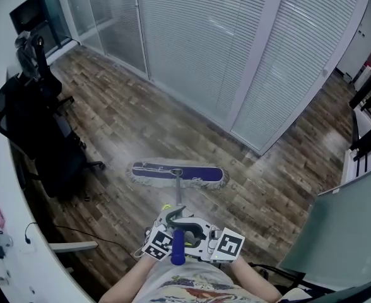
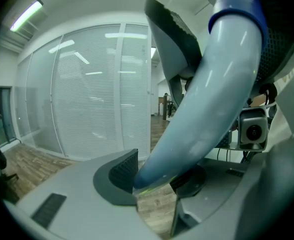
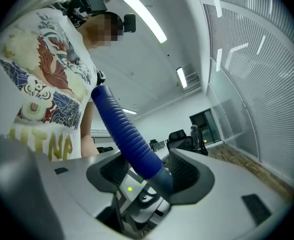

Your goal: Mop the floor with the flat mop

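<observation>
The flat mop's purple head (image 1: 176, 173) lies flat on the wooden floor in front of me, with pale fringe round it. Its pole (image 1: 178, 197) runs back to both grippers at my waist. In the left gripper view, my left gripper (image 2: 154, 180) is shut on the pale metal pole (image 2: 207, 104), which crosses steeply between the ribbed pads (image 2: 123, 170). My right gripper (image 3: 152, 178) is shut on the blue ribbed grip (image 3: 124, 129) at the handle's top end (image 1: 177, 250). In the head view the left gripper (image 1: 171, 218) sits just ahead of the right gripper (image 1: 192, 233).
Black office chairs (image 1: 37, 131) stand at the left beside a curved white desk (image 1: 12, 232). A glass partition with blinds (image 1: 236, 49) runs across the far side. Dark chairs (image 1: 370, 115) and a grey panel (image 1: 346, 232) are at the right.
</observation>
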A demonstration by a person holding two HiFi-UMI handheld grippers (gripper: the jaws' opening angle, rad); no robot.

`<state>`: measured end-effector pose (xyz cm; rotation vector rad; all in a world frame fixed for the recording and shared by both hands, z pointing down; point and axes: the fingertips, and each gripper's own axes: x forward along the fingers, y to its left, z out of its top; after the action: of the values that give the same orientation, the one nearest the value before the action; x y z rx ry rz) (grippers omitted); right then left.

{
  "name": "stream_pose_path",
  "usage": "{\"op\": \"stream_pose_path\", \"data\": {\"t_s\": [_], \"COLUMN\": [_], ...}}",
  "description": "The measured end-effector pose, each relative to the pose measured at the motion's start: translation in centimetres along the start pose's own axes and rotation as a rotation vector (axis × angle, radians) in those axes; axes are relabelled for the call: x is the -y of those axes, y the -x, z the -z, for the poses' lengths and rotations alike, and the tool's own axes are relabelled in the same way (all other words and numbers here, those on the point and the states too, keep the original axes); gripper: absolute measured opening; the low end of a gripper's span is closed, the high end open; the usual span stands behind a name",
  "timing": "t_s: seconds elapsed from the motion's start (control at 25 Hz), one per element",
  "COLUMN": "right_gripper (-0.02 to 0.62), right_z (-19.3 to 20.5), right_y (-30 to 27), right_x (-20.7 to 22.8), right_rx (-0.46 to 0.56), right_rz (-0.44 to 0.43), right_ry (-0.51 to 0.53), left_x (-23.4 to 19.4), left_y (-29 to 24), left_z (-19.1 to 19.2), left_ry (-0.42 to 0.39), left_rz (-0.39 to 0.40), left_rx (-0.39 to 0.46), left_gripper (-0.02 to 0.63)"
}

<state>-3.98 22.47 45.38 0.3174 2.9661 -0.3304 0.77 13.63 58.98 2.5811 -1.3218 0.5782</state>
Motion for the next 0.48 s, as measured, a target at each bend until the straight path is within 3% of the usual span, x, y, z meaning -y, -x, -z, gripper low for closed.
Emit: {"op": "stream_pose_path", "data": {"t_s": [0.24, 0.48], "right_gripper": [0.236, 0.225], "right_z": [-2.3, -3.5], "right_y": [-0.3, -0.8], "right_x": [2.6, 6.4], "right_rx": [0.07, 0.073], "right_rz": [-0.025, -0.01], "right_ry": [0.043, 0.043], "left_x": [-2.3, -5.6], "left_y": [-1.2, -3.1], "left_z": [-2.1, -3.7], "left_ry": [0.067, 0.039], "left_rz": [0.004, 0.0], "left_rx": [0.049, 0.07], "left_gripper": [0.138, 0.138]}}
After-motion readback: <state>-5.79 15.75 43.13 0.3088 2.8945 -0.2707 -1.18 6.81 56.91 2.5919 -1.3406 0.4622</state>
